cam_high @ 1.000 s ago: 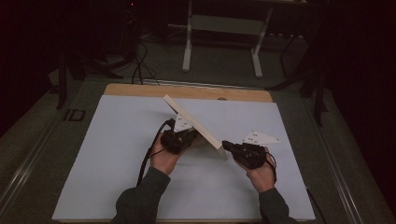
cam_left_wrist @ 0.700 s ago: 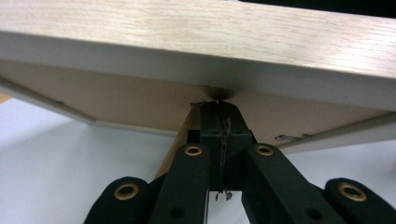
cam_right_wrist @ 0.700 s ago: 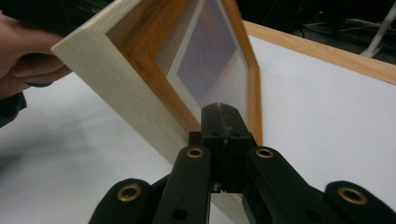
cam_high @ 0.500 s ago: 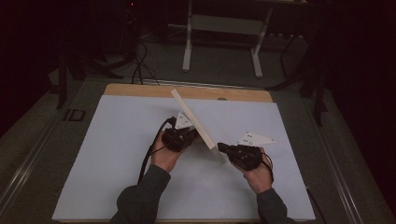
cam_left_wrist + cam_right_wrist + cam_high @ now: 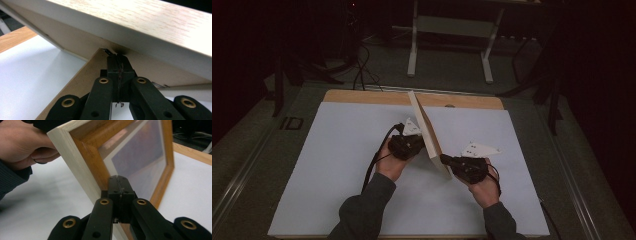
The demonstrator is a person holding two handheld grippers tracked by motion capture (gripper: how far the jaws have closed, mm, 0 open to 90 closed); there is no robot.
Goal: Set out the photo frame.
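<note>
High view: left gripper (image 5: 421,145) and right gripper (image 5: 446,160), both closed, brace the frame (image 5: 426,131) between them, likely standing it upright.

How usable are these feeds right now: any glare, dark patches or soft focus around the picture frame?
High view: dim, room beyond the table nearly black, picture frame sharp enough. Left gripper view: bright, the frame's pale wood edge soft, left gripper crisp. Right gripper view: hazy reflection on the glazing, the hand at top left blurred.
</note>
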